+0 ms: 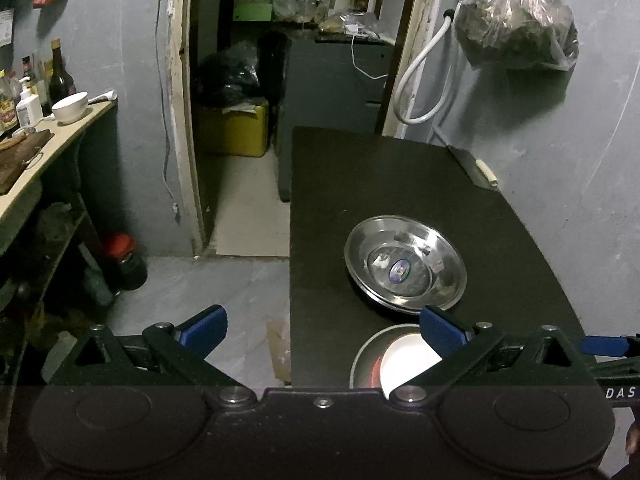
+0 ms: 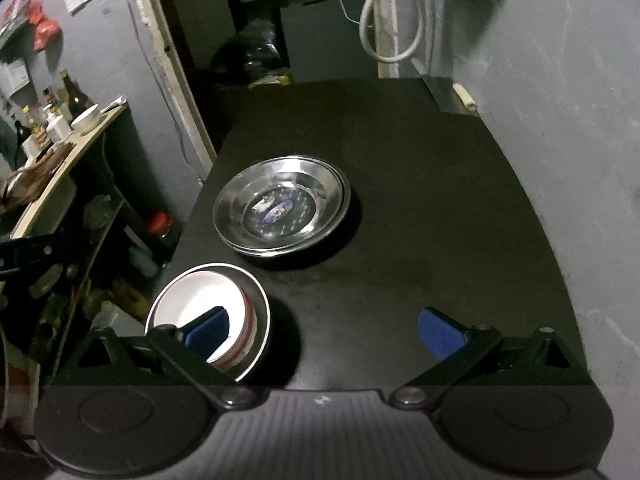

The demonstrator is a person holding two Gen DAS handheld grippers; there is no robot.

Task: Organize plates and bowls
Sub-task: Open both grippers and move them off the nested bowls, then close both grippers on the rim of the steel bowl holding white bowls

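Nested bowls sit nearest: a white bowl (image 2: 200,304) with a red band rests inside a steel bowl (image 2: 256,320) at the table's (image 2: 420,208) 7 o'clock edge. Left gripper (image 1: 322,334) is spread wide, holding nothing, hovering past the table's left edge. Stacked steel plates (image 2: 280,204) lie near table centre, toward 11 o'clock from the bowls, apart from them. Right gripper (image 2: 322,334) is likewise spread and empty above the table. Judgement: steel is light, stiff and slippery; pinch a rim. The white bowl looks ceramic, heavier and chip-prone; grip its wall at the lip.
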